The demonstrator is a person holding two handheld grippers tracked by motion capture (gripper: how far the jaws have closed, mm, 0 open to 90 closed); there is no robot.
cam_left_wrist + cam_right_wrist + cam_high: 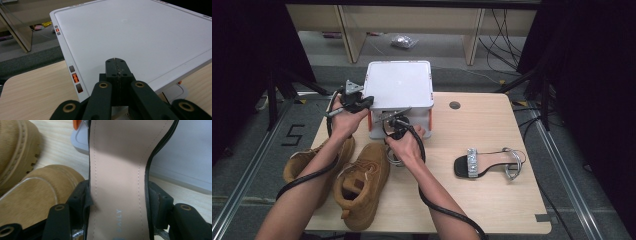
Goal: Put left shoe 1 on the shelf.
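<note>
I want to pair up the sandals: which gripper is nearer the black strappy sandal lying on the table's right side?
Right. The right gripper sits mid-table, left of the black strappy sandal; the left gripper is farther left, at the white box.

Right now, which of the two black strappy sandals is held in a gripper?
The black sandal with the beige insole, clamped across its sole by the right gripper beside the white box. The other black sandal lies untouched on the wooden table.
</note>
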